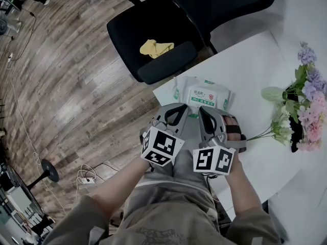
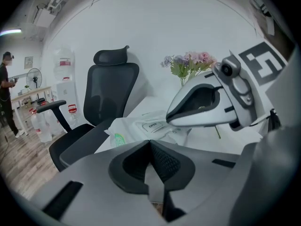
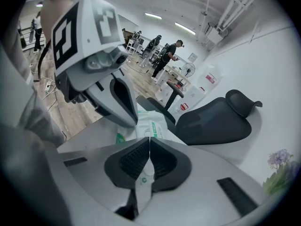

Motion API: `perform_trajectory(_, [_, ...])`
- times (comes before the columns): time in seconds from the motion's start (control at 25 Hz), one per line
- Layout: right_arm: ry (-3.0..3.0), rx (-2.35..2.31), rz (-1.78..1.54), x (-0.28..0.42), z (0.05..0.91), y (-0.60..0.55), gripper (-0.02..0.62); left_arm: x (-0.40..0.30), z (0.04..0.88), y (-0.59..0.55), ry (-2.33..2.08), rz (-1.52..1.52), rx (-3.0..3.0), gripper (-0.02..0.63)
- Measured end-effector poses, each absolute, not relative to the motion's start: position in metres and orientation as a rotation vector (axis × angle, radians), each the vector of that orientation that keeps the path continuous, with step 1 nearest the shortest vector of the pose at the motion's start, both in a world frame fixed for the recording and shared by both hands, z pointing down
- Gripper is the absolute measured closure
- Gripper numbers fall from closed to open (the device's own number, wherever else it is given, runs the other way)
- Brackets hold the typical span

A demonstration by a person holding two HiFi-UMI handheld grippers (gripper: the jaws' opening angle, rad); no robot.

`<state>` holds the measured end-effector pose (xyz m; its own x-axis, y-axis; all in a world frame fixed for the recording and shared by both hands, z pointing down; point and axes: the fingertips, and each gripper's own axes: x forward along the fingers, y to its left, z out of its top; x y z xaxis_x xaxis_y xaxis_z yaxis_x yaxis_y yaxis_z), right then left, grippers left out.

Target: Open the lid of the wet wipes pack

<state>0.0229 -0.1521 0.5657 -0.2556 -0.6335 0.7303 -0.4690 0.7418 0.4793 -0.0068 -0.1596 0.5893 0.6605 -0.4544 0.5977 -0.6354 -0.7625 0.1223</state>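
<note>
The white and green wet wipes pack (image 1: 207, 93) lies near the corner of the white table (image 1: 255, 70), its lid flat; the lid's "OPEN" tab (image 2: 153, 125) shows in the left gripper view. My right gripper (image 1: 204, 110) is at the pack's near edge. Its jaws (image 3: 149, 141) are shut, with white wrapper film and a green dot showing between them. My left gripper (image 1: 177, 107) hangs just left of it, off the pack, and its jaws (image 2: 149, 142) are shut with nothing between them. The pack (image 3: 153, 124) lies just past the right jaws' tips.
A black office chair (image 1: 153, 34) with a yellow cloth (image 1: 156, 47) on its seat stands beyond the table corner. Artificial flowers (image 1: 306, 101) lie on the table at the right. Wooden floor with cables lies to the left. People (image 3: 167, 55) stand far off.
</note>
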Motion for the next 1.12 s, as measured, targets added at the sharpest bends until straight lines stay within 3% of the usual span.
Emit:
perform_trajectory(0.52, [-1.969,0.917,-0.22,0.04,0.53,-0.213,0.56,-0.007,0.589,-0.158,-0.847,0.795,2.54,0.589])
perform_trajectory(1.12, [-2.068,0.852,0.012,0.056,0.575,-0.257,0.554,-0.008,0.589,-0.16,-0.829,0.751,2.502,0.589])
